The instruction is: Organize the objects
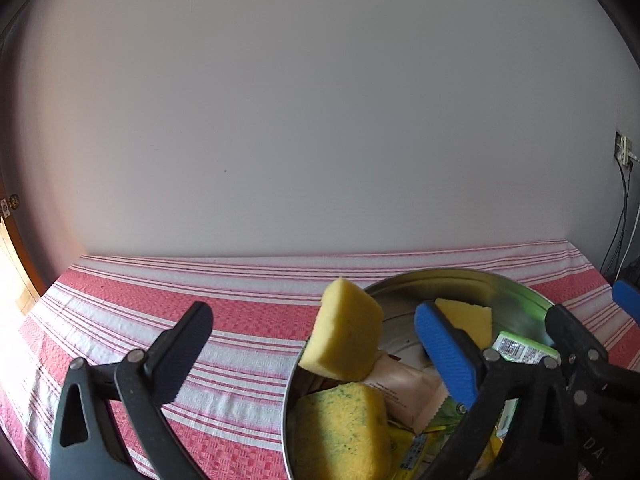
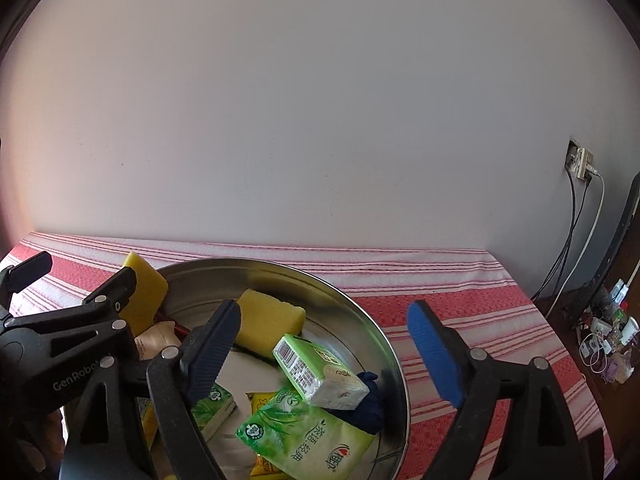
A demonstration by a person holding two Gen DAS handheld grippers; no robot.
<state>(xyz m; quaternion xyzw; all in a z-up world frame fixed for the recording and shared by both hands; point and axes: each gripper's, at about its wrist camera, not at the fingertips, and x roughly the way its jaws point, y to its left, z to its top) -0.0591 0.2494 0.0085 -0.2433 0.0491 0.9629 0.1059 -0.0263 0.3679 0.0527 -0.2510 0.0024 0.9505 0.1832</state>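
Left gripper (image 1: 316, 344) and right gripper (image 2: 324, 344), fingers spread (nothing pinched), over metal basin (image 2: 360, 304) on striped worktop (image 1: 240, 304); yellow sponge (image 1: 344, 332) between left fingers, untouched.

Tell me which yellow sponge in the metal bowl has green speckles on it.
The sponge at the bowl's near left edge, lying flat lowest in the left wrist view. The other two sponges are plain yellow.
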